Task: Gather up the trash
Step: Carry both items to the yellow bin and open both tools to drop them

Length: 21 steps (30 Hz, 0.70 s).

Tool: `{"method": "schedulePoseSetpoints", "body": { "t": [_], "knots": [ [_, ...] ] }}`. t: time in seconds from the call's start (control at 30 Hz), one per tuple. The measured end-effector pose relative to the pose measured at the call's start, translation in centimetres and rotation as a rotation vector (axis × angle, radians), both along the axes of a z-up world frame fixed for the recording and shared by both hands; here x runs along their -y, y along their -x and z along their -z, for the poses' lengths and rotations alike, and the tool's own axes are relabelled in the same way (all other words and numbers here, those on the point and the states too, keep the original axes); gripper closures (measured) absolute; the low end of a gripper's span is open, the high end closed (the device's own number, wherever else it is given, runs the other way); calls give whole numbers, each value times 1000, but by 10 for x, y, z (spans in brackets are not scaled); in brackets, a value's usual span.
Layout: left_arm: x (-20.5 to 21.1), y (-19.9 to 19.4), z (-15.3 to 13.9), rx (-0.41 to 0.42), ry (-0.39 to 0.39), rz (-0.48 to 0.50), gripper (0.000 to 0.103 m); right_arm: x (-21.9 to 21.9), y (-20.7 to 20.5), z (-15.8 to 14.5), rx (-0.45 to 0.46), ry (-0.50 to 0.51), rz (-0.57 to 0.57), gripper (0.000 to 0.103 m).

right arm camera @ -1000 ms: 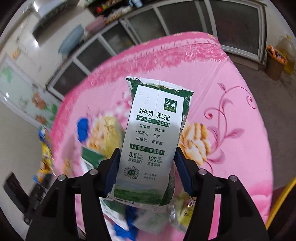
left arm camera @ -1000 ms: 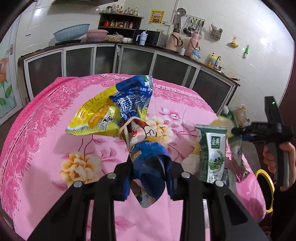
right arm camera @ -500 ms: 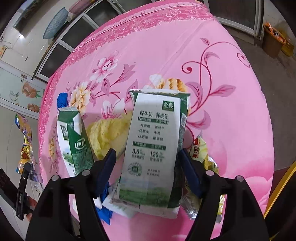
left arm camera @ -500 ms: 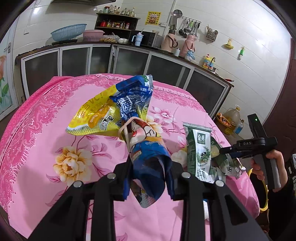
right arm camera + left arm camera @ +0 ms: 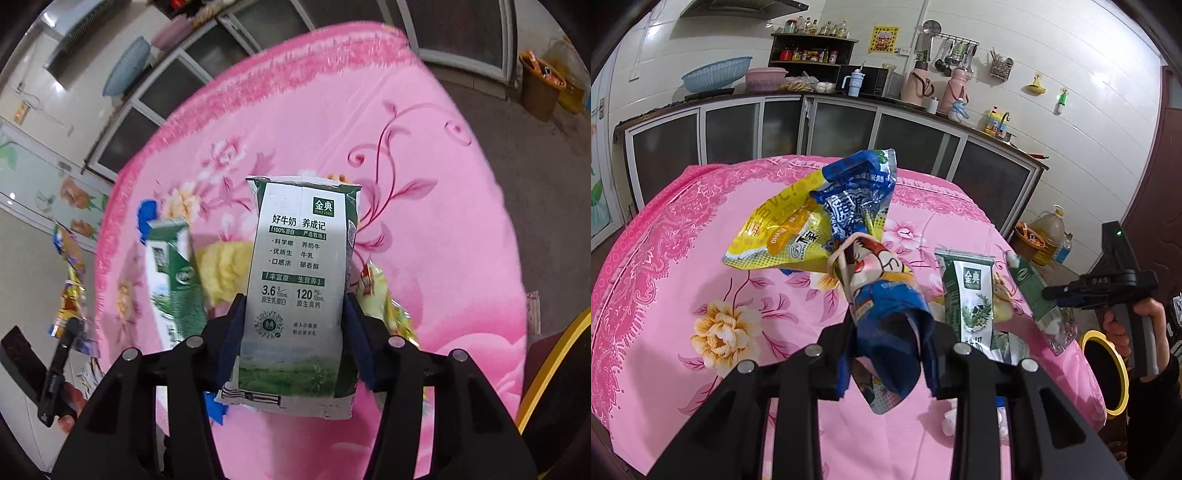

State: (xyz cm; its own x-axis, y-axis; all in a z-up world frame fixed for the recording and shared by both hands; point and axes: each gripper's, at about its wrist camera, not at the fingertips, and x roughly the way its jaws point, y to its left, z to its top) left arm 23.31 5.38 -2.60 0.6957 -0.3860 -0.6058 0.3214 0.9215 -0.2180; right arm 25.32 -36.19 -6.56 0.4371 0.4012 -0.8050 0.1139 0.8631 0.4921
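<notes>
The left gripper [image 5: 892,354] is clamped on a crumpled bundle of snack wrappers [image 5: 849,236] – a blue cartoon-printed foil bag pinched between the blue pads, with a yellow packet and a blue-and-white packet fanning out above it, the whole bunch raised over the round table covered in a pink floral cloth [image 5: 683,258]. The right gripper [image 5: 293,339] has a flattened green-and-white milk carton [image 5: 301,280] upright between its pads; its jaws are closing, and the pads press against the carton's two sides. Just beside that carton, toward the left in the right wrist view, a second green-and-white milk carton [image 5: 173,280] stands tilted on the cloth, and between the two lies a pale yellow crumpled wrapper [image 5: 221,266]. More small wrappers, yellow and silvery, lie at the table's near edge under the held carton. In the left wrist view the second carton [image 5: 971,295] stands near the table's right edge – the right gripper is beyond it, gripped by a person's hand [image 5: 1123,325] in a dark sleeve. Behind the table run dark-fronted kitchen cabinets [image 5: 849,129] with basins and flasks on the counter.
</notes>
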Motion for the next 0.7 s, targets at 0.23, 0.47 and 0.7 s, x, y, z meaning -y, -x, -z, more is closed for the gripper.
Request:
{"method": "schedulePoseSetpoints", "body": {
  "t": [0.23,0.47,0.7],
  "knots": [
    [21,10,-13,29,-12,40,74,19,24,-34,98,-108,-5,53],
    [62,23,-24,53,-31,122,74,46,60,-50,159,-148,46,53],
    [123,40,-29,77,-37,252,74,94,112,-47,175,-137,155,53]
  ]
}}
